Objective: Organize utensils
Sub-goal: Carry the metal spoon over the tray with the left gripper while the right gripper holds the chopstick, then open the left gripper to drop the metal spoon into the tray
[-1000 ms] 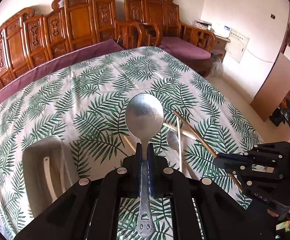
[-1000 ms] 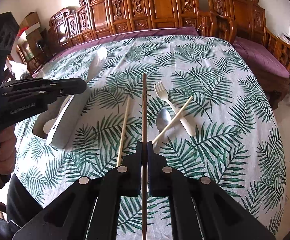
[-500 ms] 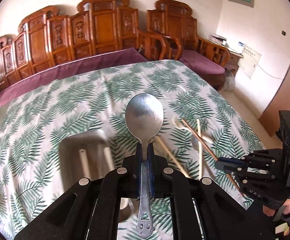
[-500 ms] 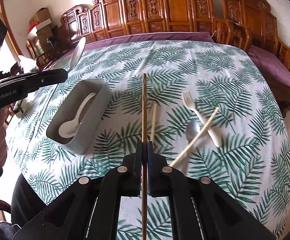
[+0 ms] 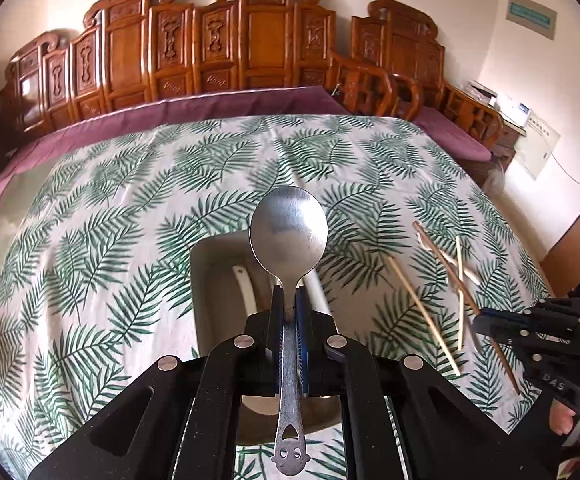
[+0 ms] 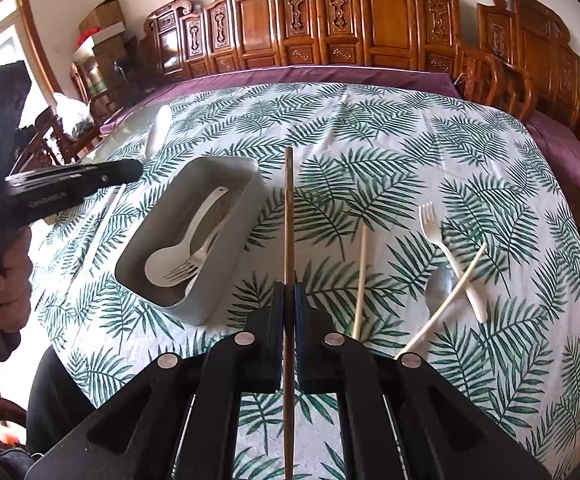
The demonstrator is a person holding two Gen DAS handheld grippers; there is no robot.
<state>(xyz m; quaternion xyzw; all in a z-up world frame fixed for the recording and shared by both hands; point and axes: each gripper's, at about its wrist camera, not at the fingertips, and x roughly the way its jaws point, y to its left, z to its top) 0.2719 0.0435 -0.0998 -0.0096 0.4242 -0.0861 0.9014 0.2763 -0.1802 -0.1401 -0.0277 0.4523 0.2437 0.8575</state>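
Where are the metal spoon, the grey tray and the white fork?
metal spoon [image 5: 288, 228], left wrist view, on its bowl.
grey tray [image 6: 246, 216], right wrist view, on its right wall.
white fork [image 6: 450, 256], right wrist view, on its handle.

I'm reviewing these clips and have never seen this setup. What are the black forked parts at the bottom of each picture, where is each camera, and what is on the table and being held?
There is no robot here: a person holds a hand-operated two-finger gripper in each hand, and a wide-angle camera on each one looks forward along its fingers. The black forked shapes are those grippers.

The left wrist view shows the left gripper, jaws shut on a metal spoon, above a grey tray. The right wrist view shows the right gripper, jaws shut on a dark brown chopstick.

The tray sits on a leaf-print tablecloth and holds a white spoon and a metal fork. Loose on the cloth lie two pale chopsticks, a white plastic fork and another metal spoon.
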